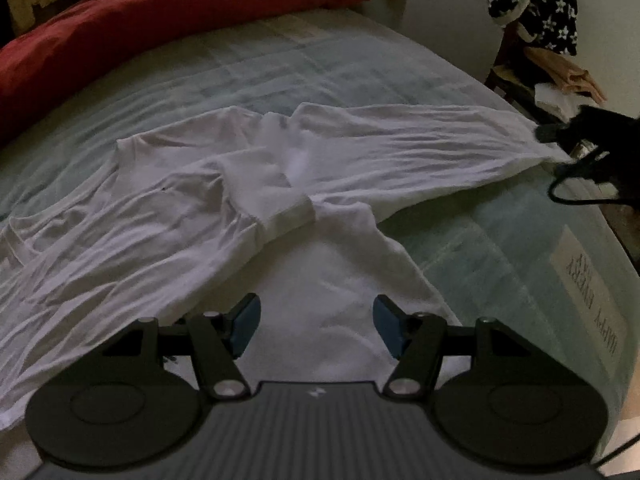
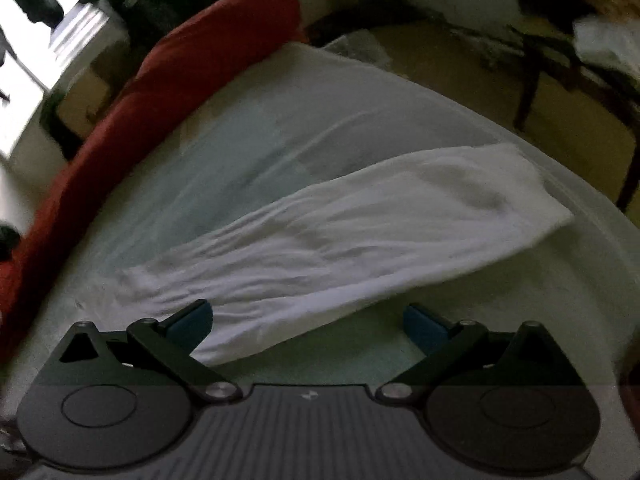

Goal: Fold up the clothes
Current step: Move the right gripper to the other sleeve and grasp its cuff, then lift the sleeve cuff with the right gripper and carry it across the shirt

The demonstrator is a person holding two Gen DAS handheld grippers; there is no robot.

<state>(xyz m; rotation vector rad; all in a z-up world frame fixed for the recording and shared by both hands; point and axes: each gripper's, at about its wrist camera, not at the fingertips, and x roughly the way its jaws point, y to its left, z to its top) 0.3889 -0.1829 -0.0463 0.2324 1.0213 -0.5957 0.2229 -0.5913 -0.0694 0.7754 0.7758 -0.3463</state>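
Hovering with both claws apart, left claw [image 1: 316, 326] and right claw [image 2: 308, 330], I see the white garment [image 1: 224, 208] wrinkled across the bed [image 1: 280, 68] at frame centre, so I would grip only smoothed edges.

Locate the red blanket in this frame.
The red blanket lies bunched along the far edge of the bed, beyond the white garment: upper left in the left wrist view, and a diagonal band at left in the right wrist view.

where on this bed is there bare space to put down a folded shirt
Bare mattress lies between the red blanket and the white garment; a smaller patch sits right of the garment, beside the printed label. The middle is covered by cloth.
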